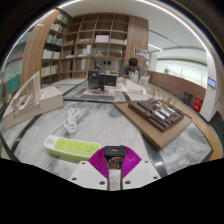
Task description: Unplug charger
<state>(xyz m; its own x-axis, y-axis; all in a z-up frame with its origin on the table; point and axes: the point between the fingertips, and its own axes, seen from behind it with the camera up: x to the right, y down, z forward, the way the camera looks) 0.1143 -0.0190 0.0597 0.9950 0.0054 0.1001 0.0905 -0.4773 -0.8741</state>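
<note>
A small black charger (114, 151) sits between my two fingers, and both magenta pads (99, 158) press on its sides, so my gripper (114, 154) is shut on it. The charger is off the power strip (72, 147), a white and pale green strip lying on the marble table just left of my fingers. I cannot see the charger's prongs. A white cable (72, 122) lies coiled on the table beyond the strip.
A wooden board (160, 110) carrying dark items lies ahead to the right. A white frame-like object (25, 100) stands at the left. A dark box (100, 78), a person (132, 68) and bookshelves (90, 40) are further back.
</note>
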